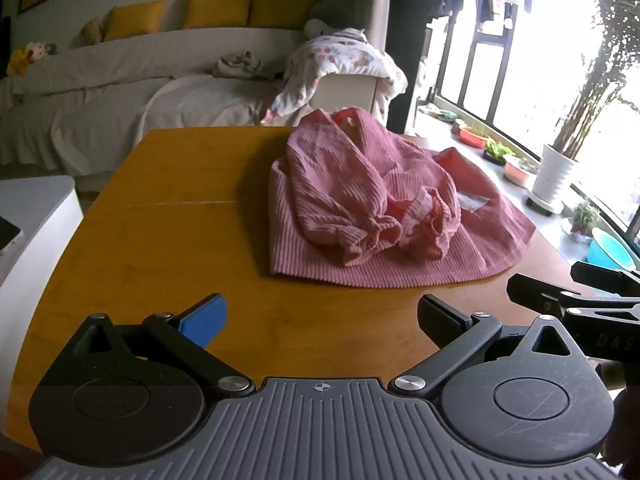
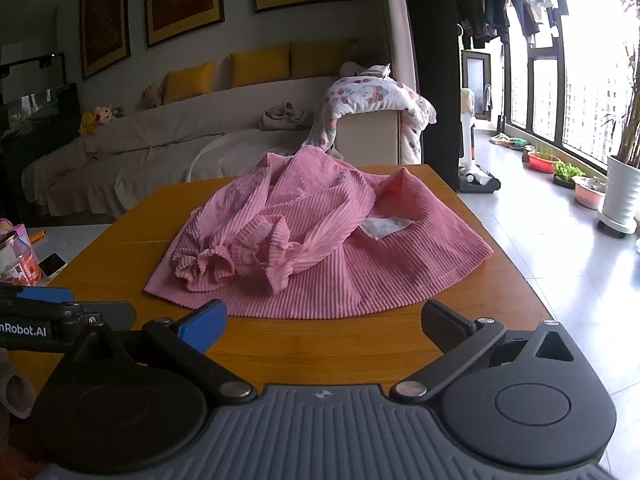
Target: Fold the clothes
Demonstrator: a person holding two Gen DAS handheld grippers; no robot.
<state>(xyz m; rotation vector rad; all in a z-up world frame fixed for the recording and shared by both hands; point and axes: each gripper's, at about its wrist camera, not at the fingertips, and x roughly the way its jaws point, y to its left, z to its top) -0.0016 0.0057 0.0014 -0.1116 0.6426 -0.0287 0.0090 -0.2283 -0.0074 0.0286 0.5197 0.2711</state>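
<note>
Black and blue left claw (image 1: 320, 320) spread wide, empty, low over the near edge of the wooden surface (image 1: 160, 240). Right claw (image 2: 324, 322) likewise gaping, gripping nothing, just short of the hem. Beyond both, pink ribbed sweater (image 2: 320, 240) crumpled mid-surface, sleeves (image 2: 240, 256) bunched on top with cuffs gathered, white label (image 2: 384, 226) exposed near the collar. Farther back, beige sofa (image 2: 160, 148) with yellow cushions (image 2: 260, 68).
</note>
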